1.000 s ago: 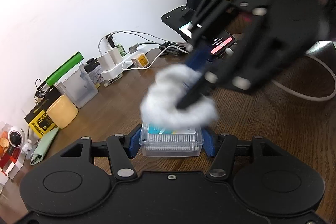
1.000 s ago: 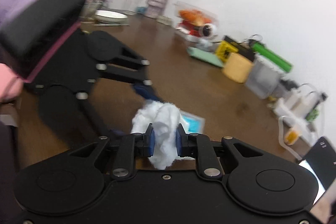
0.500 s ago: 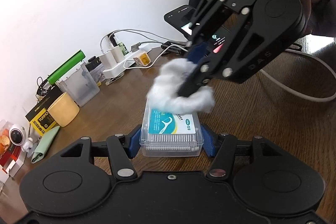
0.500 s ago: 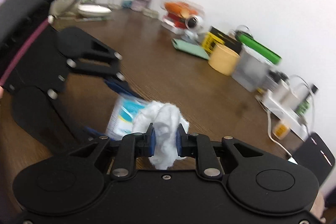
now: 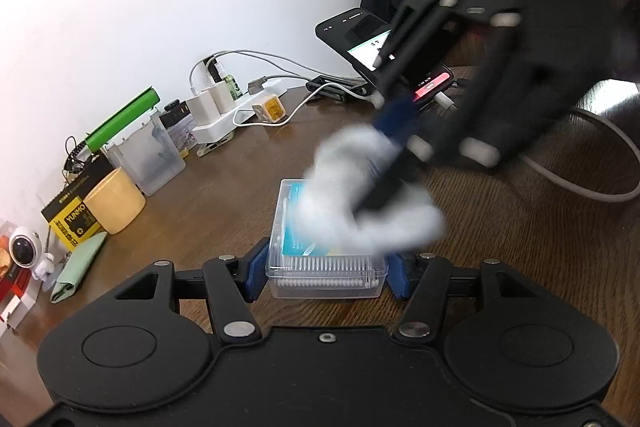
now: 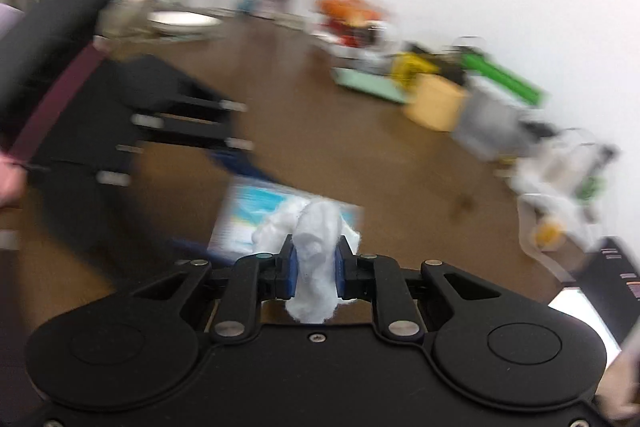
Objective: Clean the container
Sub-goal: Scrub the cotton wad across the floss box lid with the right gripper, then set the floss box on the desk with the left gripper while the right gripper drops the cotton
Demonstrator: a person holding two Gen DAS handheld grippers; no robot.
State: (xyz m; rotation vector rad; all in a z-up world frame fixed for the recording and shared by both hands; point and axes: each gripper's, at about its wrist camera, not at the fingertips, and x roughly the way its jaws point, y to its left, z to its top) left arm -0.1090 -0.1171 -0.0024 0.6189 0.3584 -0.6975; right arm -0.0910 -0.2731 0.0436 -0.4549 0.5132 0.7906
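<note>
Container (image 5: 326, 267), a clear plastic box of floss picks with a blue-green label on its lid, is sitting on the brown table (image 5: 224, 211) at six o'clock in the left wrist view, pinched by its two short sides between the blue pads of the left gripper (image 5: 326, 269). The box is resting flat and level in that grip.

Above it, the right gripper (image 6: 314, 269) is squeezing a wad of white tissue (image 6: 316, 267) between its pads, and the wad is lying across the right half of the lid. Half a second ago the wad was sitting at the far edge with the label showing almost whole; now it is covering the near right part of the label, and both views are smearing with motion. I judge this as a wiping stroke running back toward the near edge, so the lid is partway cleaned and the left strip is still waiting for a pass.

Farther out, at nine o'clock, a yellow cup (image 5: 114, 207) and a frosted bin (image 5: 150, 163) are standing by the wall; at one o'clock a phone (image 5: 376, 47) is glowing behind the arm.
</note>
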